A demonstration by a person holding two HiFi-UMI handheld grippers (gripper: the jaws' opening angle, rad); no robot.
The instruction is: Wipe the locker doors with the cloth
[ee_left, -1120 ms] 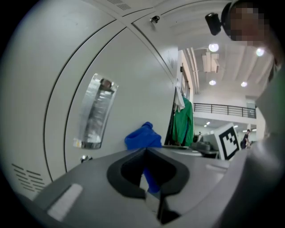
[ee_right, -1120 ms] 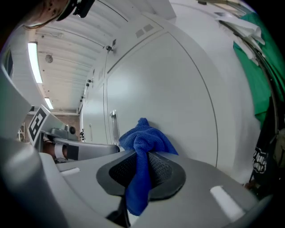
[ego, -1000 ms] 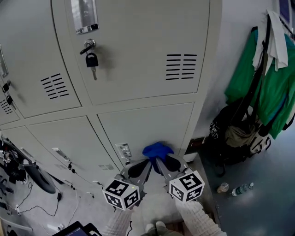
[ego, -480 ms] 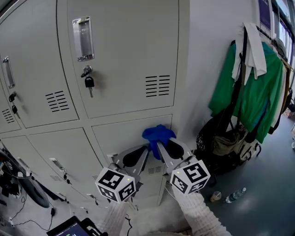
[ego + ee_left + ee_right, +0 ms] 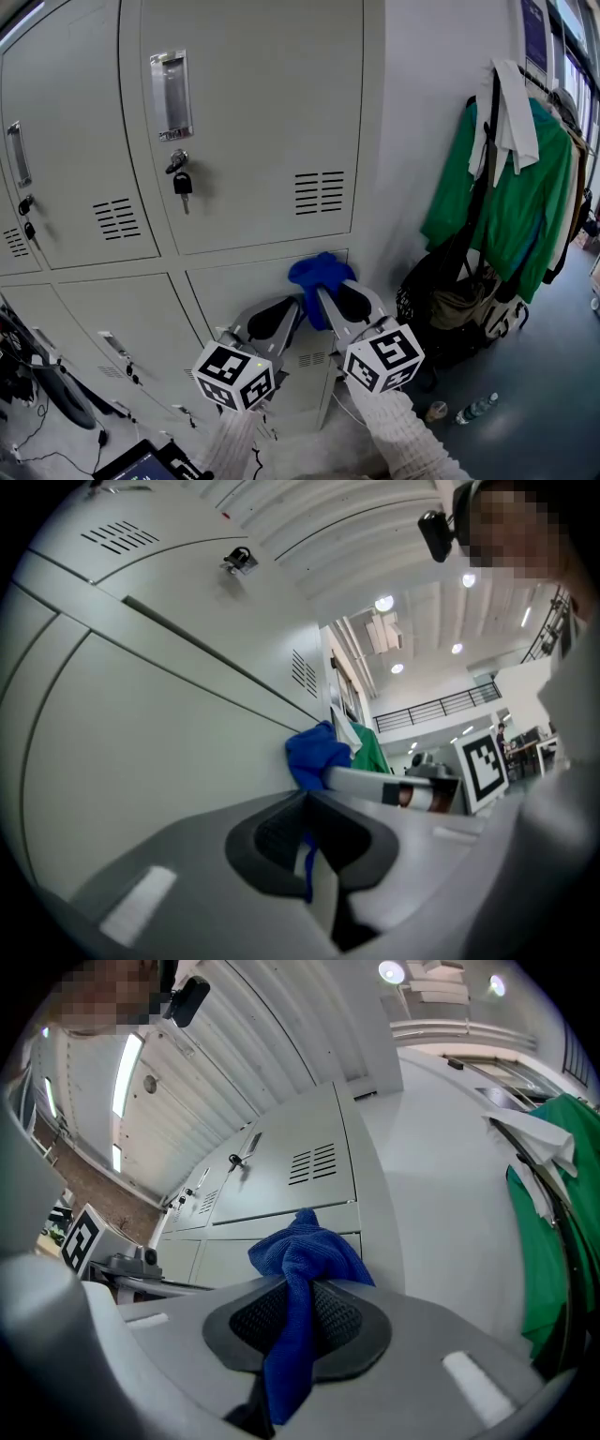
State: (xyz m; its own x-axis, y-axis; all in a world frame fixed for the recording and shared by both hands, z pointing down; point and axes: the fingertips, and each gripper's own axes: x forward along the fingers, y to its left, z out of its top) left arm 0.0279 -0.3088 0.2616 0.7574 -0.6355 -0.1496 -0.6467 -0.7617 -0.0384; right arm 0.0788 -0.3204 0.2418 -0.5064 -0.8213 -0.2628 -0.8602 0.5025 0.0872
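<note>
A blue cloth (image 5: 317, 274) is bunched between the jaws of my right gripper (image 5: 323, 292), which is shut on it. The cloth sits at the top right of the lower grey locker door (image 5: 242, 286), just under the upper door (image 5: 262, 122). In the right gripper view the cloth (image 5: 305, 1255) hangs down through the right gripper (image 5: 295, 1314). My left gripper (image 5: 292, 309) is beside it on the left, jaws shut. In the left gripper view the left gripper (image 5: 309, 841) lies close along the door, with the cloth (image 5: 314, 755) ahead of it.
The upper door has a steel handle (image 5: 171, 94) and a key with a padlock (image 5: 181, 180). Green jackets (image 5: 506, 197) and a black bag (image 5: 441, 305) hang on a rack at the right. A bottle (image 5: 473, 410) lies on the floor. Cables and a tablet (image 5: 141, 464) are at the bottom left.
Both grippers and the cloth have risen from the lower part of the lower door to its top edge. In the last half second they hardly moved.
</note>
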